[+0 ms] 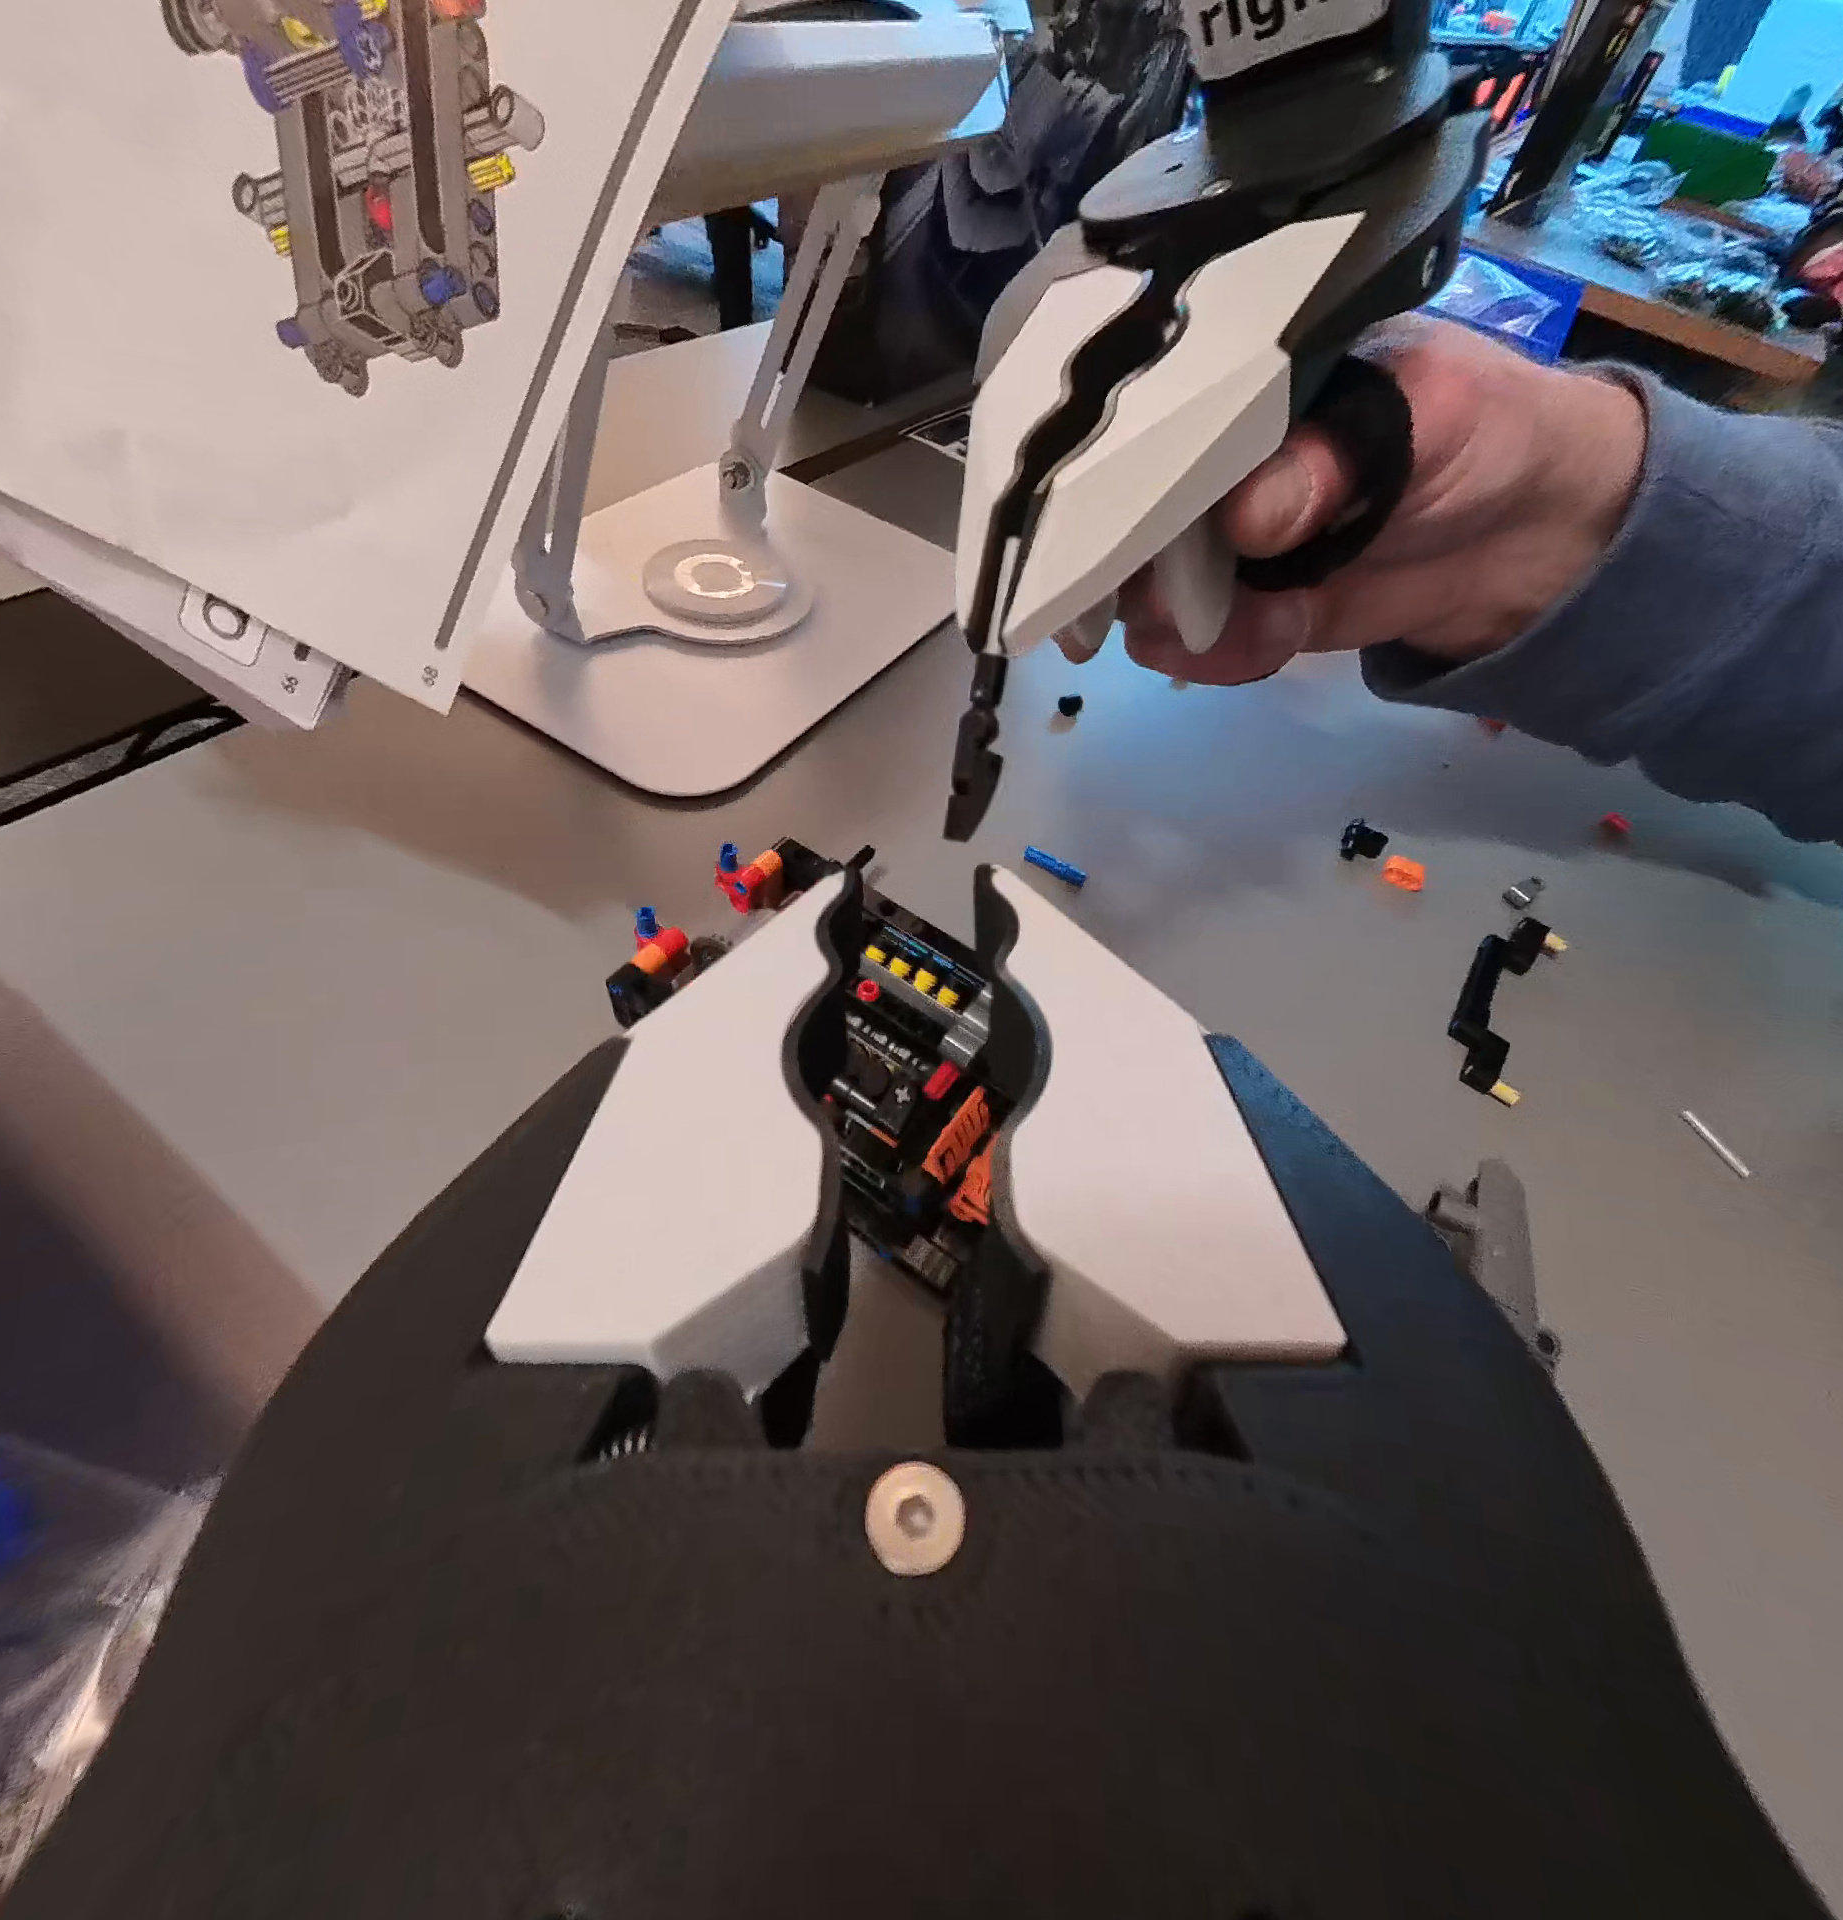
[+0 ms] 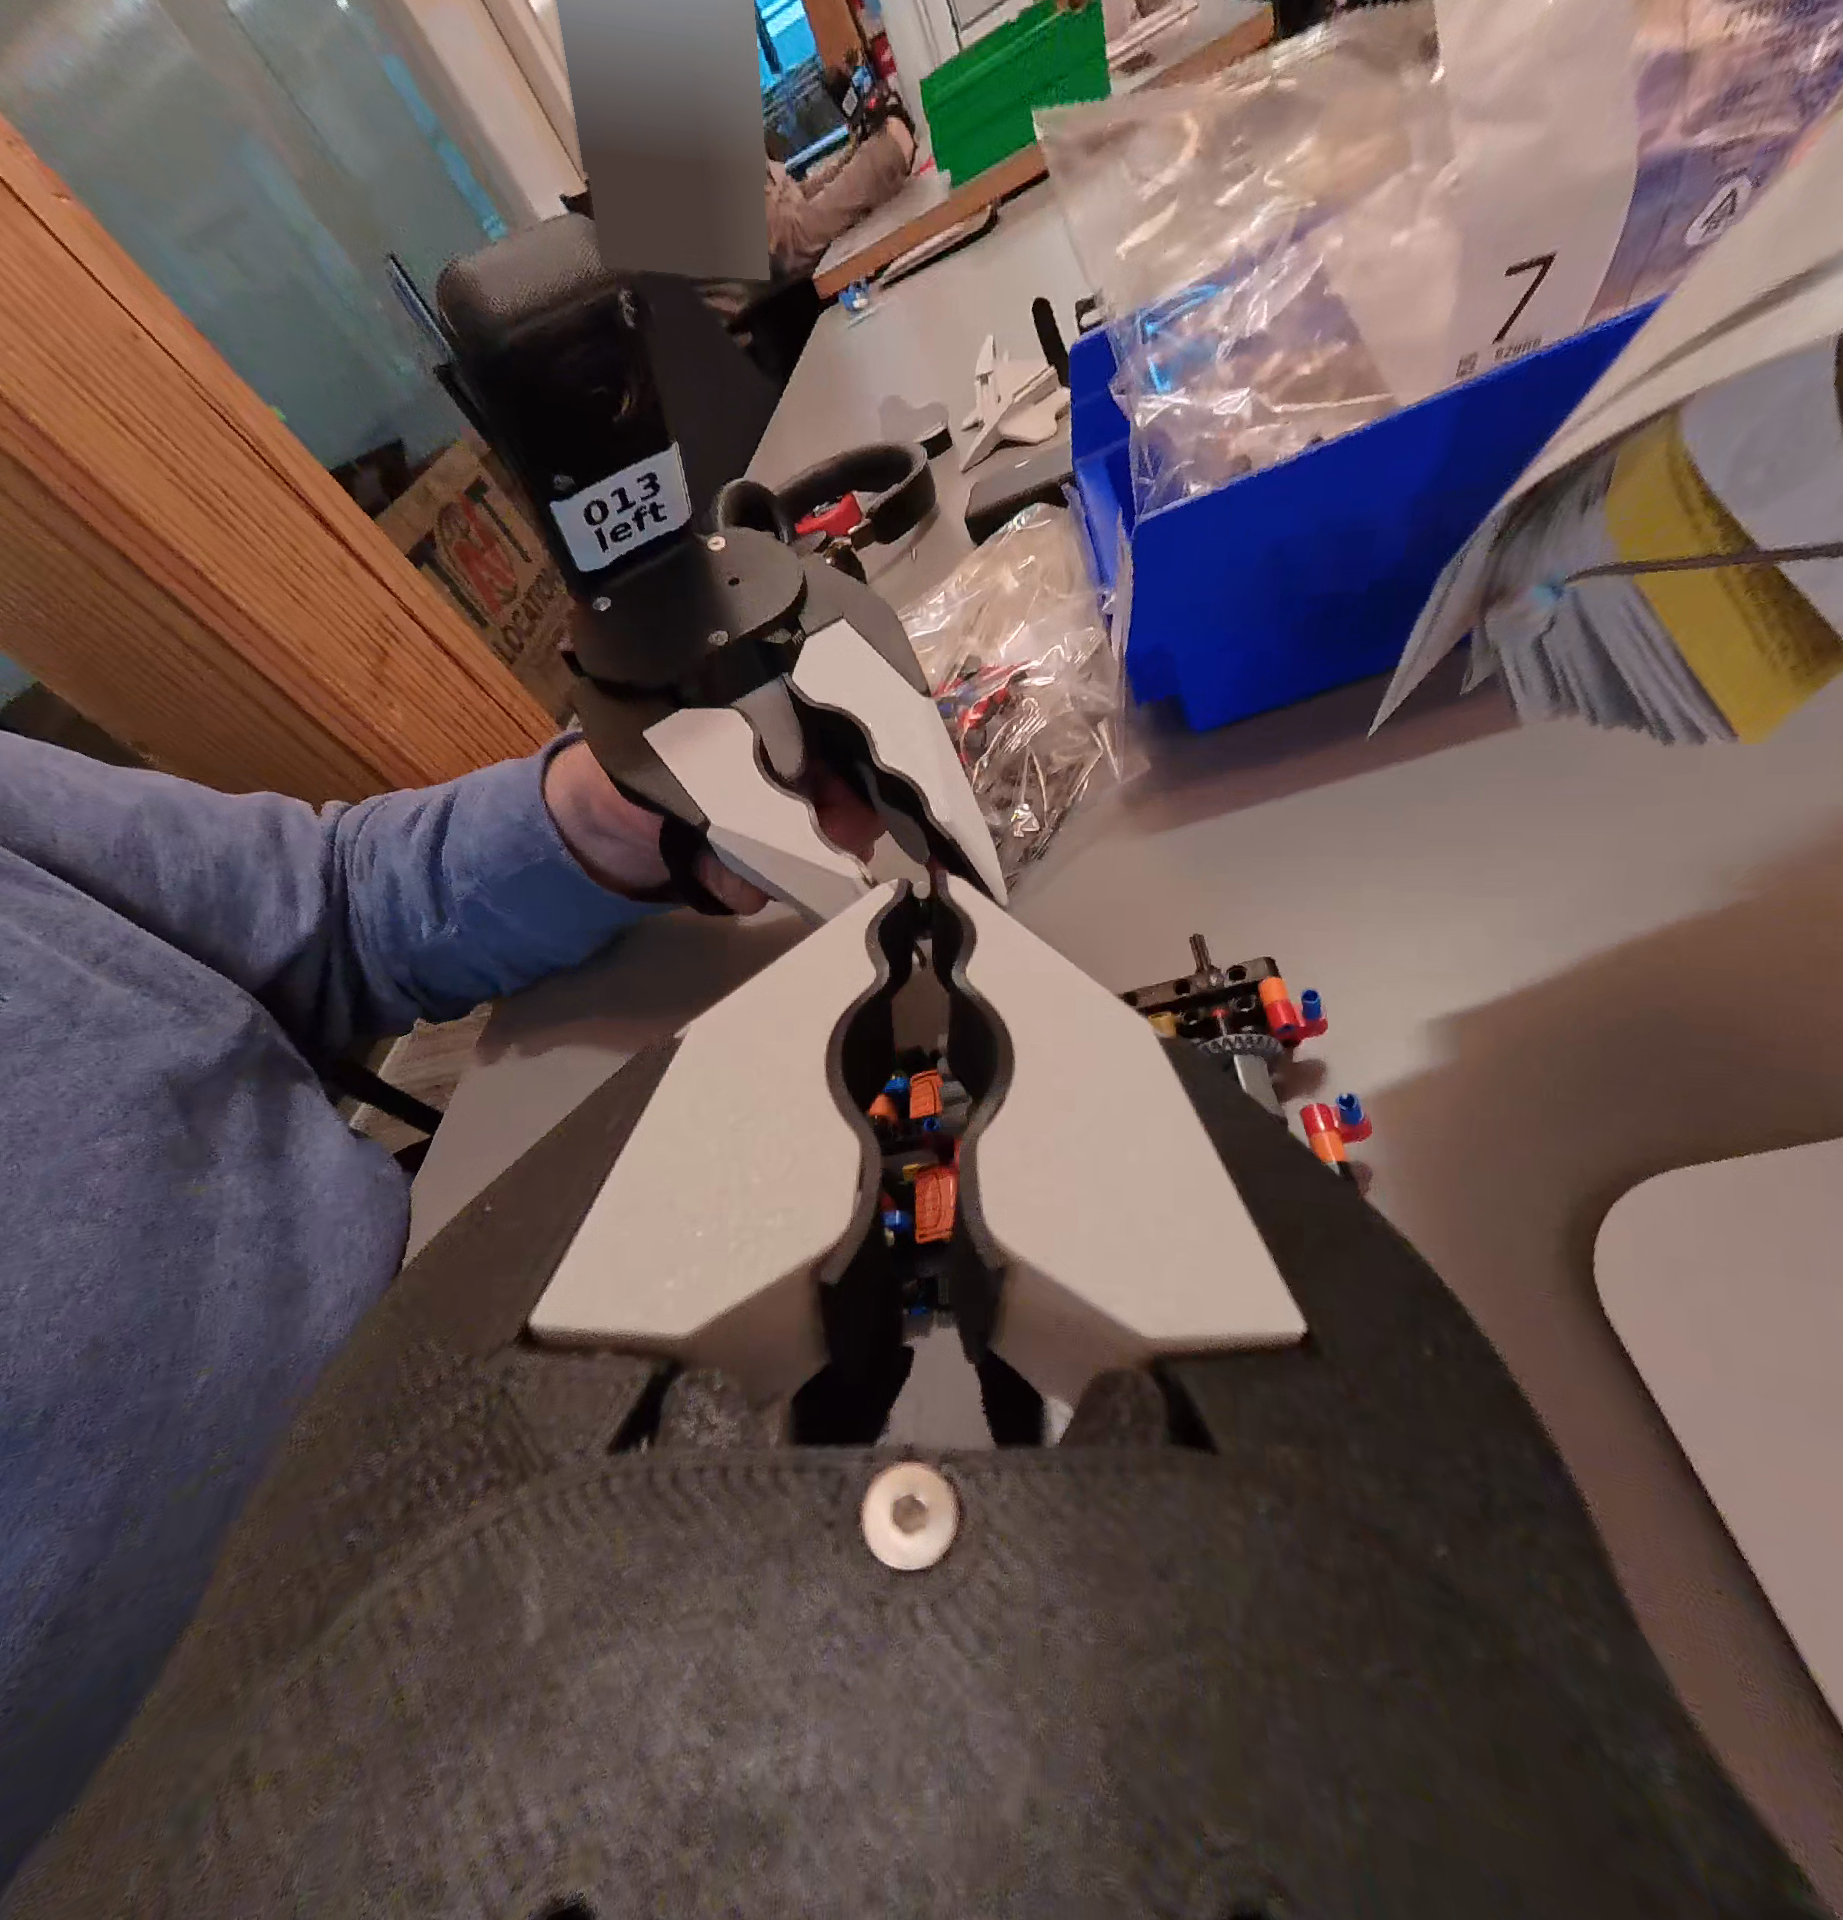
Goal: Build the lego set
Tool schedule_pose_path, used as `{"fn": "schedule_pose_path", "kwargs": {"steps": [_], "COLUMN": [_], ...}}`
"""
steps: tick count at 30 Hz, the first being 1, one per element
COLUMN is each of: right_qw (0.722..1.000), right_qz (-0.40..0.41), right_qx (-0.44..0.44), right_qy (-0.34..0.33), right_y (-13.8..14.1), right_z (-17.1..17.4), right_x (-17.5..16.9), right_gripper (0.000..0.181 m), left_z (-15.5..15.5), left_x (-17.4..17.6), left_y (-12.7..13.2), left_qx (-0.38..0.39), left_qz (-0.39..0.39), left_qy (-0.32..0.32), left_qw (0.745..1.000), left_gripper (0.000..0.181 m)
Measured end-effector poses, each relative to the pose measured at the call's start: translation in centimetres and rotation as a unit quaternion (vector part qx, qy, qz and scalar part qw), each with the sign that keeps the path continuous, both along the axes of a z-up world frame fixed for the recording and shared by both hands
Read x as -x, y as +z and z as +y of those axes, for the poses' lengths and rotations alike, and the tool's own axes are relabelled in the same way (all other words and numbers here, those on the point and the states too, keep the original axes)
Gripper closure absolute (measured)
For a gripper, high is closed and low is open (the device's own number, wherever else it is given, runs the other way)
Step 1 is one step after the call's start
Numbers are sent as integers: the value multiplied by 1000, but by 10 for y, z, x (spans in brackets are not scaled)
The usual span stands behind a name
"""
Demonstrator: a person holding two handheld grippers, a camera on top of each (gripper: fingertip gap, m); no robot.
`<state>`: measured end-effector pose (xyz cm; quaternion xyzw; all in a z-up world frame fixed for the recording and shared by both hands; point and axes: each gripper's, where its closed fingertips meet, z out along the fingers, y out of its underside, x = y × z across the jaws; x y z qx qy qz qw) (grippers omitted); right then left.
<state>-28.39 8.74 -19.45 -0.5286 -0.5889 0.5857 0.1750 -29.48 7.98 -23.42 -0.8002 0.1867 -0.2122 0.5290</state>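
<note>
The lego assembly (image 1: 901, 1023), a black frame with yellow, red and orange parts, lies on the grey table (image 1: 377, 935). My left gripper (image 1: 917, 883) has its jaws a little apart, closed on the assembly's sides. My right gripper (image 1: 984, 649) hangs just above and beyond it, shut on a slim black lego piece (image 1: 974, 758) that points down at the assembly. In the right wrist view my right gripper (image 2: 922, 899) is almost closed, the assembly (image 2: 1208, 1003) shows under and beside it, and the left gripper's fingers (image 2: 875, 717) reach in from behind.
The instruction booklet (image 1: 273, 260) leans on a white stand (image 1: 709, 707) at the back left. Loose pieces lie to the right: a blue pin (image 1: 1054, 865), an orange piece (image 1: 1403, 873), a black bracket (image 1: 1488, 997). A blue bin (image 2: 1260, 582) and plastic bags (image 2: 1021, 675) stand behind. The left gripper's tips are roughly 5 cm from the right gripper's.
</note>
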Motion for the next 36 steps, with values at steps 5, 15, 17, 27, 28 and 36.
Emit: {"fn": "schedule_pose_path", "kwargs": {"steps": [5, 15, 17, 27, 28, 36], "right_qw": [1000, 995, 992, 960, 955, 903], "right_qz": [20, 73, 94, 166, 165, 161], "right_qx": [-15, -67, -85, -224, -246, -398], "right_qy": [-3, -15, -21, -3, -2, 17], "right_y": [5, 18, 23, 42, 41, 36], "right_z": [0, -2, -2, -17, -18, -24], "right_x": [0, -3, -4, -23, -23, -23], "right_gripper": [181, 181, 179, 162, 163, 175], "left_z": [2, 5, 5, -4, -4, -6], "left_x": [-9, -14, -14, -22, -23, -25], "left_y": [15, 26, 32, 62, 64, 67], "left_qx": [-26, -73, -108, -318, -328, -340], "left_qz": [-35, 1, 57, 497, 505, 548], "left_qy": [-14, 11, 26, 99, 99, 75], "left_qw": [999, 997, 992, 801, 793, 760], "left_gripper": [171, 178, 179, 179, 179, 180]}}
